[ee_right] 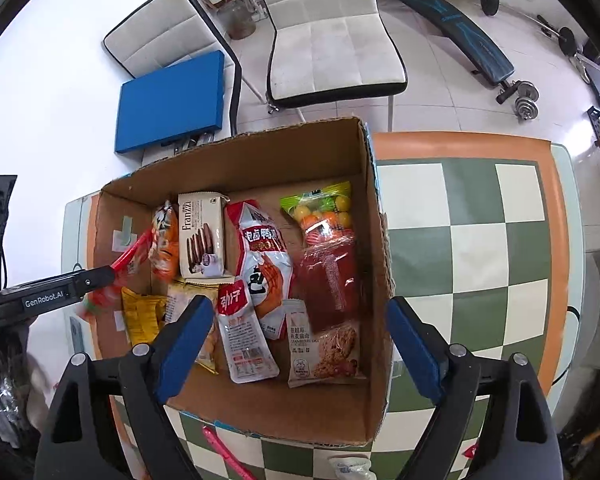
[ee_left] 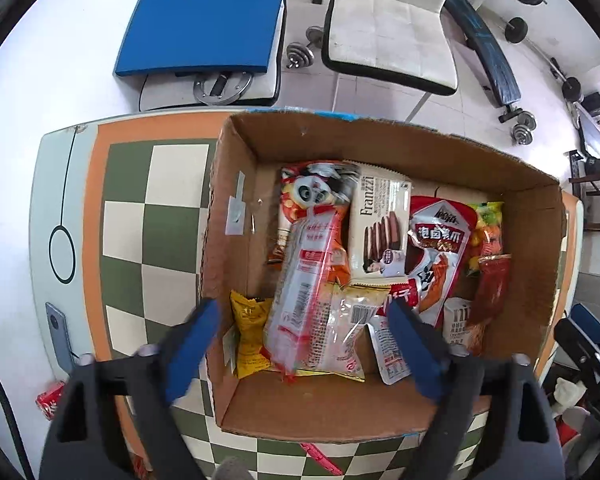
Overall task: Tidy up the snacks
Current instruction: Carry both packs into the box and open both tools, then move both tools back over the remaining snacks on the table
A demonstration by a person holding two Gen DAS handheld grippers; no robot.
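Under everything lies the table with its green-and-cream checkered cloth bordered in orange (ee_right: 480, 248), and on it stands the open brown cardboard box (ee_left: 380, 140) that takes the snacks. Both my tongs hang above it, pointing almost straight down.

Inside the box the packets lie flat and crowded. The long clear-and-red wrapped packet (ee_left: 304, 292) lies slantwise over the others on the left side. Beside it is the cream Franzzi chocolate-biscuit pack (ee_left: 380, 228), then the red-and-white pouch printed with Chinese characters (ee_right: 266, 264), the dark red translucent packet (ee_right: 332, 280) with the green bag of yellow and orange sweets (ee_right: 324, 208) at its far end, the cranberry oat cookie pack (ee_right: 326, 348) and a crumpled yellow sachet (ee_left: 250, 332).

My left tongs (ee_left: 300, 344) stand wide apart over the slanted packet, nothing pinched between the blue pads. My right tongs (ee_right: 300, 348) are likewise spread with nothing in them, one finger over the box, the other outside its right wall.

I judge that a drop into the box is just done and both tongs are free. What remains seems to lie outside: a pink strip packet (ee_right: 224, 452) on the cloth just in front of the box, and a red item (ee_left: 52, 400) off the table's near left corner. The next move calls for lifting clear of the box walls, swinging over the pink strip and pinching it across its narrow width.
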